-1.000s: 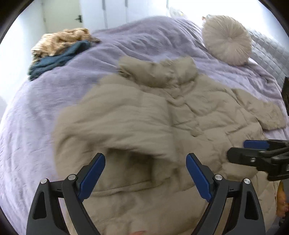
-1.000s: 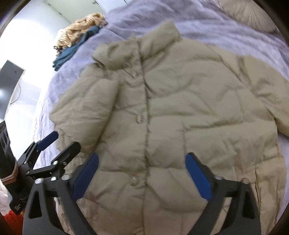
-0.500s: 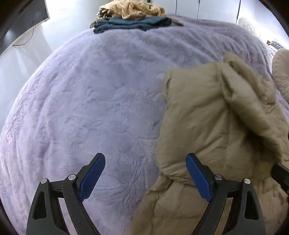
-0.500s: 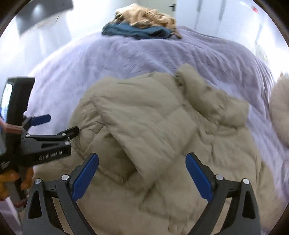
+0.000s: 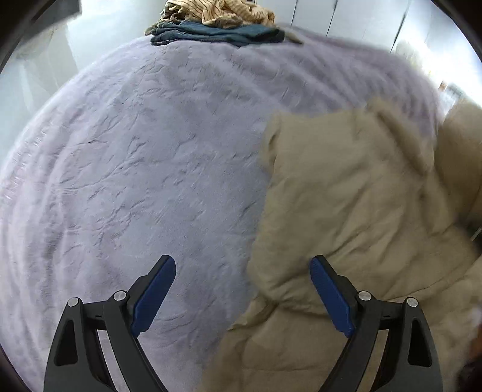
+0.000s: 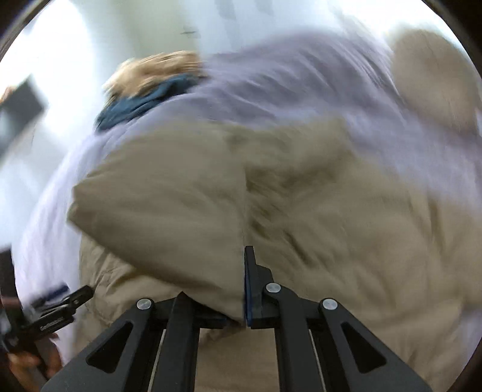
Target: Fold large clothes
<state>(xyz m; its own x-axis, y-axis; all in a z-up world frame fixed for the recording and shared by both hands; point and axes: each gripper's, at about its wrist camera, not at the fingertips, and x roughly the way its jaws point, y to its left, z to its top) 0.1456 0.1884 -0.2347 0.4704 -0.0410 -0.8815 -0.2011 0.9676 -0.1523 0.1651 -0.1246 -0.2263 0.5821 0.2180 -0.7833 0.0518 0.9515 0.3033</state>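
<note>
Beige padded jacket (image 6: 301,211) lies on the bed (image 5: 135,165), its folded edge at six o'clock just pinched by the closing right hand-held gripper (image 6: 244,286); left hand-held gripper (image 5: 241,295) gapes empty; next, carry that fold across.

Bright daylight, blown-out white background, fisheye bending at the rims, right wrist view heavily motion-blurred — left sharper

A bed (image 5: 135,181) under a plush lavender blanket fills the room's middle, with white cabinet doors (image 5: 355,24) at 1 o'clock, a pale wall at 10 o'clock, and bright, even daylight.
</note>
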